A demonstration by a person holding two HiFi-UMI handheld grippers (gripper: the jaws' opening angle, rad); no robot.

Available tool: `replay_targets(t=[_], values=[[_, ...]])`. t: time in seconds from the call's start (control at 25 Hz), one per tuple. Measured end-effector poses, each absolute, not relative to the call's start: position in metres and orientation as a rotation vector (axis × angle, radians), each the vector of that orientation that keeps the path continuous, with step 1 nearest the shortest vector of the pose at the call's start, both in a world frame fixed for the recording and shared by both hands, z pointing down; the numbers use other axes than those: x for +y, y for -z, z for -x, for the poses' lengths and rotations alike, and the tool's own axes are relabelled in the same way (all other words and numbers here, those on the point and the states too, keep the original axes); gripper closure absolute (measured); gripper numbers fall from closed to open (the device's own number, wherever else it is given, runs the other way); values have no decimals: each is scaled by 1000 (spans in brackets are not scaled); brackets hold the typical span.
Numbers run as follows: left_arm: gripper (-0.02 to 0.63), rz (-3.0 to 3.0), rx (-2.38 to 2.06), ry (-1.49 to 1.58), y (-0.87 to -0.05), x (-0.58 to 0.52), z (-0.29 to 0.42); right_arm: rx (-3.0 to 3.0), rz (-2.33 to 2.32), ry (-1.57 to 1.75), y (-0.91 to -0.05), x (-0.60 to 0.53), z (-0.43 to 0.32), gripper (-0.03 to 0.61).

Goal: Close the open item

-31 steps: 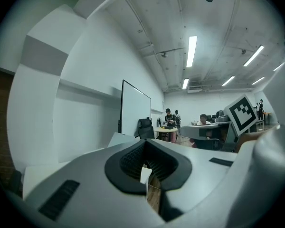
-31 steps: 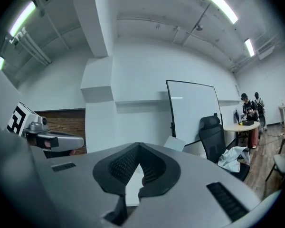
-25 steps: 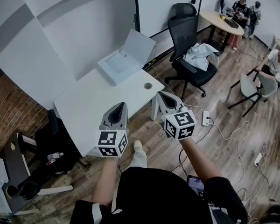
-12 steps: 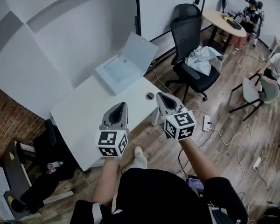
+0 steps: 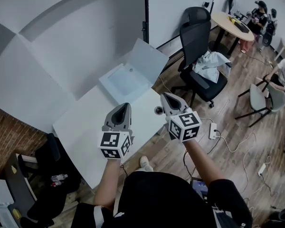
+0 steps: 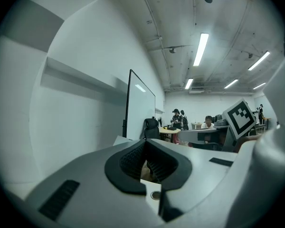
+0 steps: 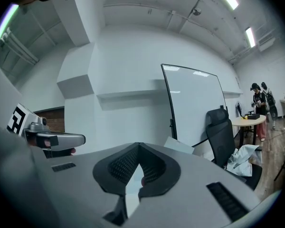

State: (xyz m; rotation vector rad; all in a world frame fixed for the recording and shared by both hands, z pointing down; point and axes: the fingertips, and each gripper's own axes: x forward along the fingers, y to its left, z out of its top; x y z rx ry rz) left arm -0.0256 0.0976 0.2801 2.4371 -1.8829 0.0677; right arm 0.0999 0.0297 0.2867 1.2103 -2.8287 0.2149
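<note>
Wooden flooring is spreading under a white desk (image 5: 85, 122) standing by the wall. Over its near edge the person is holding the left gripper (image 5: 125, 105) and the right gripper (image 5: 163, 95) side by side. Both have their jaws pressed together on nothing, and each is showing black-and-white square markers on its cube. Beyond their tips, the open white box (image 5: 126, 82) is sitting on the desk's far end with its lid (image 5: 148, 57) raised. A black office chair (image 5: 199, 42) is standing to the right.

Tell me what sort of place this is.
Probably an open-plan office or lab: a white desk, a black office chair, a whiteboard, and people at a round table.
</note>
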Motion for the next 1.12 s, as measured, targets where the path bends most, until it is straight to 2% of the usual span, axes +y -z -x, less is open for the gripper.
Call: replay_targets(t=[0.68, 1.12], values=[[601, -2392, -1842, 5, -299, 24, 110, -2772, -1210, -235, -305, -50, -18, 541], [601, -2396, -1782, -12, -317, -5, 99, -2739, -1256, -249, -318, -83, -31, 541]])
